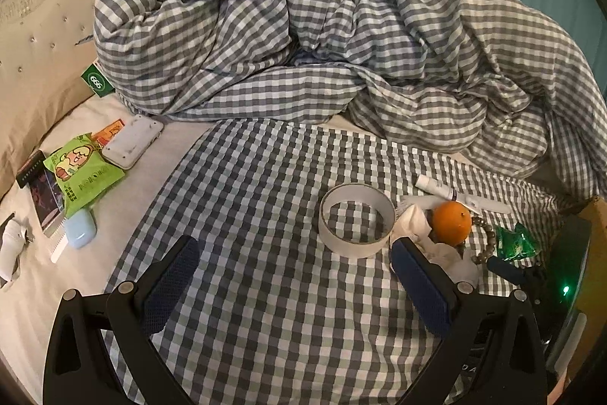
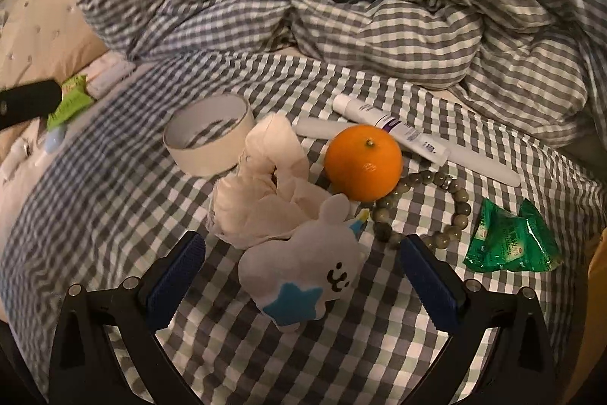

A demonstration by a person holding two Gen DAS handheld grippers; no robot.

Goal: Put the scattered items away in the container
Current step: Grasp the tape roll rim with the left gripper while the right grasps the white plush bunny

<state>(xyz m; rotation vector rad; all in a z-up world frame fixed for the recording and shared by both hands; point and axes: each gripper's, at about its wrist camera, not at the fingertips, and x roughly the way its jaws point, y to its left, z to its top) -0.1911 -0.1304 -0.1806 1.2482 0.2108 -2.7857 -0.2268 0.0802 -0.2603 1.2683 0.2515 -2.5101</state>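
On the checked sheet (image 2: 114, 215) lies a grey plush toy with a blue star (image 2: 303, 272), between the fingers of my right gripper (image 2: 301, 245), which is open and not touching it. Just beyond it are a crumpled tissue (image 2: 265, 185), an orange (image 2: 362, 166), a bead bracelet (image 2: 436, 211), a white tape roll (image 2: 206, 139), a white tube (image 2: 387, 126) and a green packet (image 2: 512, 241). My left gripper (image 1: 296, 249) is open and empty, hovering just short of the tape roll (image 1: 356, 224), with the orange (image 1: 451, 222) to its right.
A bunched checked duvet (image 1: 341, 25) fills the back of the bed. At the left lie a green snack bag (image 1: 81, 173), a white flat case (image 1: 131, 141), a pale blue pod (image 1: 79, 228) and a notebook (image 1: 45, 196). A padded headboard (image 1: 34, 44) stands far left.
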